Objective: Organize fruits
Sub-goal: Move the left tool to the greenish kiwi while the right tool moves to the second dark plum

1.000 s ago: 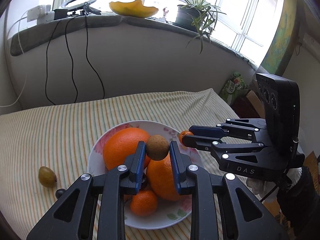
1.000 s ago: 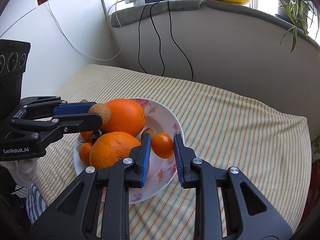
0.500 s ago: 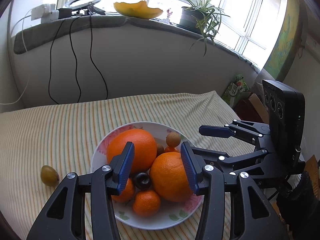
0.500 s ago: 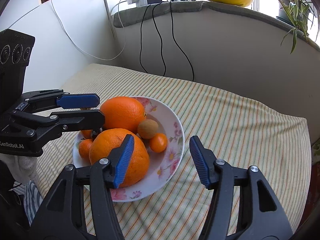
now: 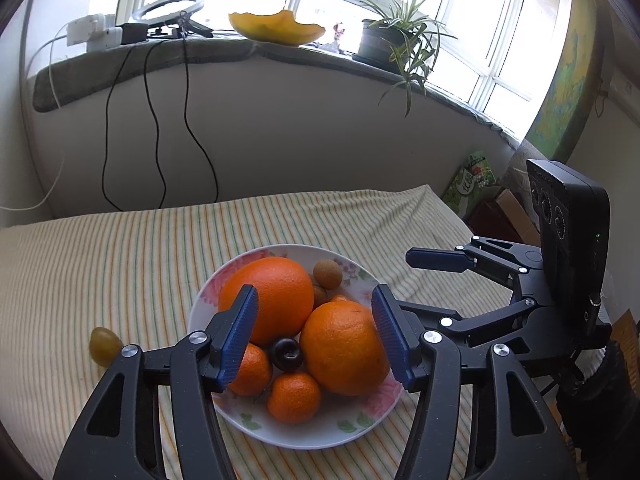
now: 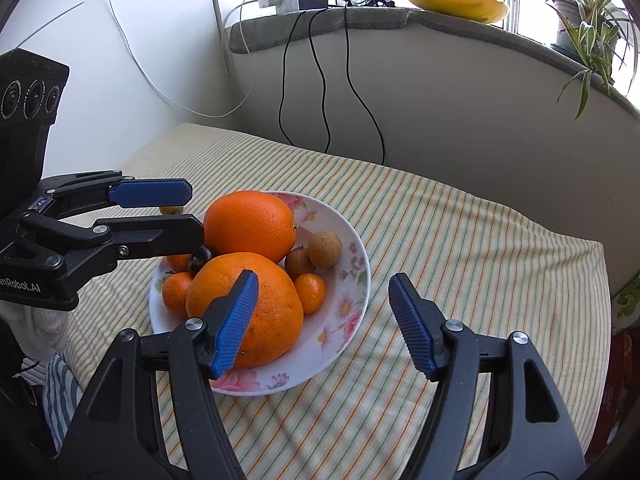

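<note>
Counting two oranges (image 5: 266, 294), perhaps three mandarins (image 5: 294, 398), one plate (image 5: 320, 432)

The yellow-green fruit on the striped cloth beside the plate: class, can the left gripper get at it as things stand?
Probably yes: the yellow-green fruit lies alone on the cloth, outside the plate, with nothing over it, and the left gripper holds nothing.

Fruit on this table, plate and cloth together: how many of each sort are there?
Big oranges: 2
Small orange fruits: 3
Brown round fruits: 2
Dark fruit: 1
Yellow-green fruit, off the plate on the cloth: 1
Total: 9
</note>
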A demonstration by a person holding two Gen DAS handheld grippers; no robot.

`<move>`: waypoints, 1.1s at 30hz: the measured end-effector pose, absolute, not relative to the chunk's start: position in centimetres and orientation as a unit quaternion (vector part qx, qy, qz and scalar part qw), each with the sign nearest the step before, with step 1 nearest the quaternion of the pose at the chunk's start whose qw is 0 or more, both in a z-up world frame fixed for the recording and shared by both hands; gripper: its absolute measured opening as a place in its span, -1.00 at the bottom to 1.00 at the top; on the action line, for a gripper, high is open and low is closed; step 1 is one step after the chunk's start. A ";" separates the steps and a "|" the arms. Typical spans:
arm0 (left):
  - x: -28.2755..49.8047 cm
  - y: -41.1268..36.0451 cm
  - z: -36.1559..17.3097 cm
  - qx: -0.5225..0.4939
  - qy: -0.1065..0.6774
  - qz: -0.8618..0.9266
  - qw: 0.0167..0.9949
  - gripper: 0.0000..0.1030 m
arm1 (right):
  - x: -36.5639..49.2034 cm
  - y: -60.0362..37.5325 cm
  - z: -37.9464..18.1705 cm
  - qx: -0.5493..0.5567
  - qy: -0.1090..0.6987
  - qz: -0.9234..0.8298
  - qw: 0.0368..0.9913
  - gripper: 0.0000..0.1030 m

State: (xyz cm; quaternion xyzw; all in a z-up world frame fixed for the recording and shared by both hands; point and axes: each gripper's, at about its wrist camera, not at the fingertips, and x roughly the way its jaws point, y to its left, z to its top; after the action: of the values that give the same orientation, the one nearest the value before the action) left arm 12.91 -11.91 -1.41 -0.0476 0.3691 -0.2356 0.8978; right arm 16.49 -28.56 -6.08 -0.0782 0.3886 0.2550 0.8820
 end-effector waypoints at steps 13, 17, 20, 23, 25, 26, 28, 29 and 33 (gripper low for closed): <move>11.9 -10.3 -0.8 -0.054 0.356 -0.235 0.903 0.13 | 15.7 -27.4 -4.9 -0.096 0.386 0.247 0.884 0.37; 11.4 -9.4 -0.6 -0.059 0.351 -0.231 0.906 0.13 | 15.6 -26.6 -4.4 -0.101 0.382 0.245 0.885 0.38; 11.2 -8.6 -0.5 -0.063 0.348 -0.226 0.908 0.13 | 15.5 -26.0 -4.1 -0.104 0.379 0.246 0.886 0.38; 11.0 -7.6 -0.5 -0.068 0.346 -0.220 0.910 0.13 | 15.5 -25.3 -3.8 -0.107 0.376 0.248 0.886 0.38; 10.9 -6.7 -0.5 -0.072 0.344 -0.213 0.912 0.13 | 15.5 -24.9 -3.6 -0.110 0.374 0.250 0.887 0.38; 10.9 -6.3 -0.5 -0.074 0.344 -0.209 0.913 0.13 | 15.5 -24.7 -3.5 -0.111 0.373 0.251 0.886 0.38; 11.0 -5.2 -0.6 -0.080 0.343 -0.200 0.914 0.13 | 15.5 -24.2 -3.3 -0.114 0.371 0.253 0.886 0.38; 11.0 -4.7 -0.6 -0.083 0.343 -0.196 0.915 0.13 | 15.5 -23.9 -3.2 -0.115 0.371 0.255 0.886 0.37; 11.1 -2.1 -0.8 -0.096 0.341 -0.172 0.919 0.13 | 15.7 -23.0 -2.8 -0.119 0.368 0.260 0.885 0.38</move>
State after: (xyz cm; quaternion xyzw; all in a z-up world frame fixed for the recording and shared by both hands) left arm 11.13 -2.15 -0.77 -0.0956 0.3409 -0.1722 0.9192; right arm 15.68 -22.98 -2.84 -0.1188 0.3680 0.2604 0.8847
